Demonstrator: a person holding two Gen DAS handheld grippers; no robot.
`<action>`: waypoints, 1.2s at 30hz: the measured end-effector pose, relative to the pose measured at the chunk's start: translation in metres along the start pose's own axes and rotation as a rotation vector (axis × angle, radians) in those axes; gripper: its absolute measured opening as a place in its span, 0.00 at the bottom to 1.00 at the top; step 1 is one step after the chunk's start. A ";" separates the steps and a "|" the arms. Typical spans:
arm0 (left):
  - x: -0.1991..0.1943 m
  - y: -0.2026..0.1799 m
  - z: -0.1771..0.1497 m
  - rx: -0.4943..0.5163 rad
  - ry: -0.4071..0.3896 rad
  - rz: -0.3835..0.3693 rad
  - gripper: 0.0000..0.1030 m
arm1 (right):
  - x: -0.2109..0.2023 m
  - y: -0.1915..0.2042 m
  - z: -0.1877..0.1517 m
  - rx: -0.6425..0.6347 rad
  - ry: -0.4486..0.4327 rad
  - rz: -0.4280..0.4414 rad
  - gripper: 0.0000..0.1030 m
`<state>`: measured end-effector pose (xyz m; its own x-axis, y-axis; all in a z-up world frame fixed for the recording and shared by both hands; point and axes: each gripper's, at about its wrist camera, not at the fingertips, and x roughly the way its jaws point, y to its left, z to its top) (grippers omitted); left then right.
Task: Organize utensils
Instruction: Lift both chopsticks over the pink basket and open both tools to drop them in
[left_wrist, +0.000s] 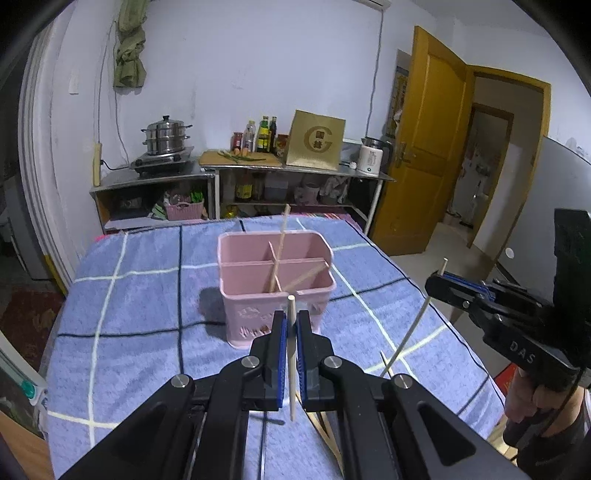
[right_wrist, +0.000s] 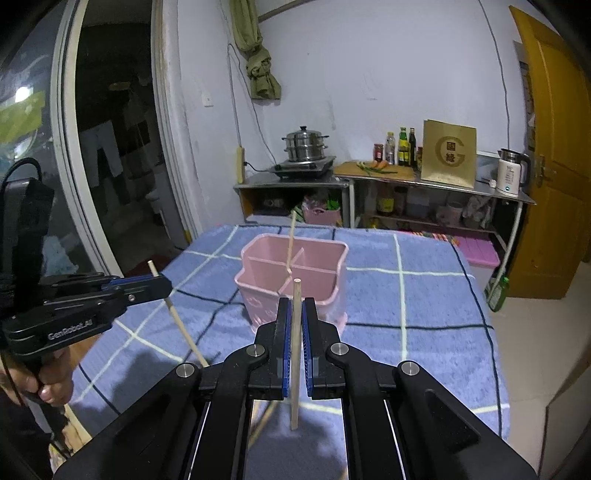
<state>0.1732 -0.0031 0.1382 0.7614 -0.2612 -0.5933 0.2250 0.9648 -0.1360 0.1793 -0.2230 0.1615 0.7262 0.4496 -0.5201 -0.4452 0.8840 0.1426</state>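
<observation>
1. Left hand-held gripper (left_wrist: 291, 325): jaws closed on a chopstick (left_wrist: 291, 354), upright, gripped near its top.
2. Right hand-held gripper (right_wrist: 294, 314): likewise clamped on its stick (right_wrist: 294, 354).
3. Sticks look light, stiff, slick; pinch mid-shaft to stop pivoting.
4. Caddy (left_wrist: 277, 284), frame centre on worktop (left_wrist: 129, 295), holds three.

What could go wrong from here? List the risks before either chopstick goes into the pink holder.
1. The pink holder stands free on the blue checked cloth; a sideways knock might tip it.
2. Two chopsticks already lean across its dividers and could block or deflect a new one.
3. The left tool and right tool each pinch an upright chopstick with long ends sticking out; both approaching together may clash.
</observation>
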 end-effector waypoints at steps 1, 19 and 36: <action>0.001 0.003 0.005 -0.005 -0.004 0.003 0.05 | 0.001 0.000 0.003 0.004 -0.005 0.009 0.05; 0.007 0.043 0.107 -0.060 -0.161 0.044 0.05 | 0.030 0.010 0.086 0.047 -0.167 0.052 0.05; 0.061 0.068 0.111 -0.072 -0.151 0.070 0.05 | 0.083 0.000 0.093 0.092 -0.163 0.054 0.05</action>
<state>0.3020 0.0433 0.1807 0.8577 -0.1900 -0.4777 0.1287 0.9790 -0.1581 0.2886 -0.1741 0.1969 0.7812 0.5047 -0.3674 -0.4416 0.8627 0.2464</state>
